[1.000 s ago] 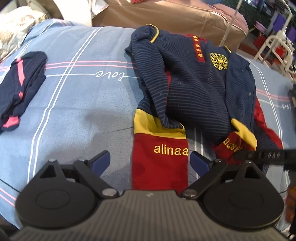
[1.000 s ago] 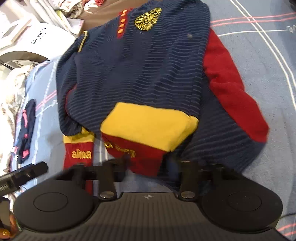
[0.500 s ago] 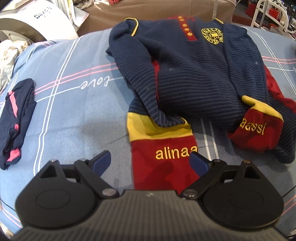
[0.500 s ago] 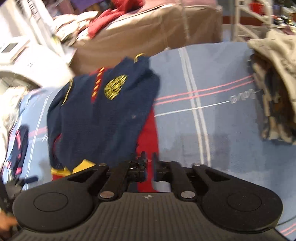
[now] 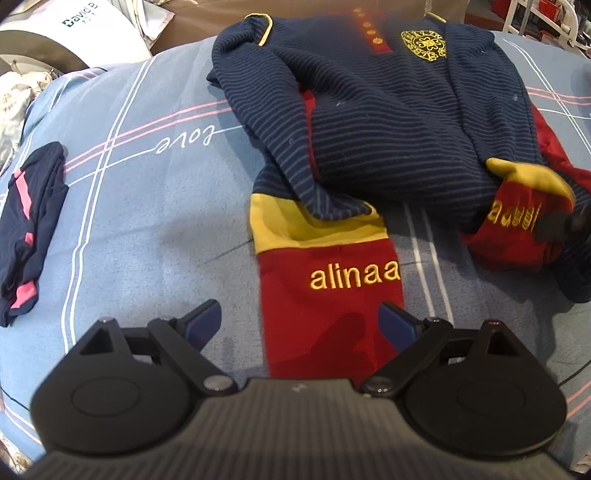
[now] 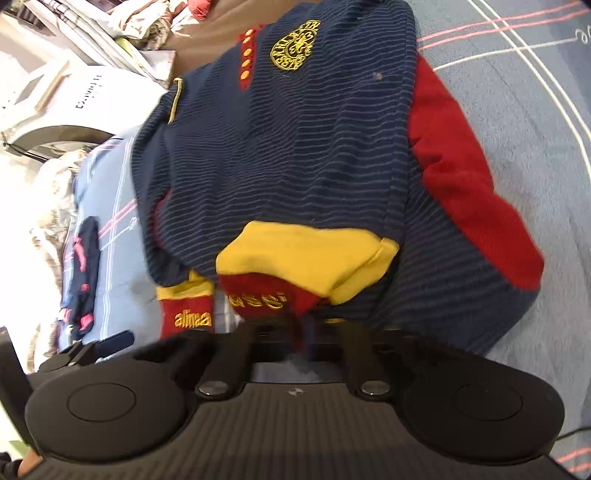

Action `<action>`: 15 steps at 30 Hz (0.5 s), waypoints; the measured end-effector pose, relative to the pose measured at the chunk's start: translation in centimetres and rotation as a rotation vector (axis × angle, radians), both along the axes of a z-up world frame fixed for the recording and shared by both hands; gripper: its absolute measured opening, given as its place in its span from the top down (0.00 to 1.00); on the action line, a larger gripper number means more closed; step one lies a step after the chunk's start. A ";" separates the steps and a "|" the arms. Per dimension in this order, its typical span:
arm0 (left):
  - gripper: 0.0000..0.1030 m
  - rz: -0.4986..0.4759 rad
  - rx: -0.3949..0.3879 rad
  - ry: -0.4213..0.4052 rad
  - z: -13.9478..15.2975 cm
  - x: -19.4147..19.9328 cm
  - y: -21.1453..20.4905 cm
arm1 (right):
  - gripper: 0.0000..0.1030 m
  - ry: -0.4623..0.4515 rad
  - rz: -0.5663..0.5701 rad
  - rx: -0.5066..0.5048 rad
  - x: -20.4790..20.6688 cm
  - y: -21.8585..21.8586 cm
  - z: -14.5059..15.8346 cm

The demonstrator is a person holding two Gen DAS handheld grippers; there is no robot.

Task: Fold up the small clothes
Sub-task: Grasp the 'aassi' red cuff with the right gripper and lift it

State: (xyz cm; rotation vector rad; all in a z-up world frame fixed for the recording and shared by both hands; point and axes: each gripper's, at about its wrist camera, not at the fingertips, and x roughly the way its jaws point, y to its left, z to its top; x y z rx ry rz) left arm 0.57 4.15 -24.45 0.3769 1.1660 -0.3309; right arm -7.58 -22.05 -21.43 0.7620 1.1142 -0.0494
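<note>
A navy striped sweater (image 5: pixel 388 122) with a yellow crest lies on the blue sheet (image 5: pixel 147 221), both sleeves folded in over its front. Its left sleeve ends in a red and yellow cuff (image 5: pixel 332 295) lettered "alinaa". My left gripper (image 5: pixel 300 325) hovers open over that cuff, one blue pad on either side, touching nothing. In the right wrist view the sweater (image 6: pixel 295 147) fills the frame. My right gripper (image 6: pixel 304 332) is shut on the red edge of the right sleeve's cuff (image 6: pixel 273 291). From the left wrist view that cuff (image 5: pixel 517 221) looks blurred and slightly raised.
A folded navy and pink garment (image 5: pixel 29 229) lies at the sheet's left side. A white appliance (image 5: pixel 55 33) and a brown covered heap (image 5: pixel 177 40) stand behind the bed. A white metal rack (image 5: pixel 535 18) is at the back right.
The right gripper swung up and away from the sweater with its jaws parted, then came back down and shut on the right cuff. The left gripper sank closer to the left cuff.
</note>
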 end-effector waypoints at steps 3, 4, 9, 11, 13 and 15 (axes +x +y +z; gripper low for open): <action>0.10 -0.005 -0.015 -0.002 -0.3 0.2 0.0 | 0.96 -0.079 -0.040 -0.036 -0.6 -2.2 2.9; 0.10 0.000 -0.022 -0.003 -0.4 0.3 0.0 | 0.96 -0.096 -0.064 -0.062 -1.0 -3.3 4.2; 0.10 0.007 -0.033 0.012 -1.3 0.9 -0.3 | 0.96 -0.099 -0.151 -0.349 -2.7 -11.3 8.3; 0.11 0.005 -0.027 0.027 -2.0 1.2 -0.6 | 0.95 -0.042 -0.152 -0.484 -3.0 -13.9 8.1; 0.19 -0.003 -0.039 0.041 -2.4 1.5 -0.8 | 0.81 0.033 -0.129 -0.570 -3.3 -15.7 7.0; 0.32 -0.001 -0.079 0.029 -2.3 1.7 -0.8 | 0.48 0.096 -0.131 -0.641 -3.6 -16.3 6.2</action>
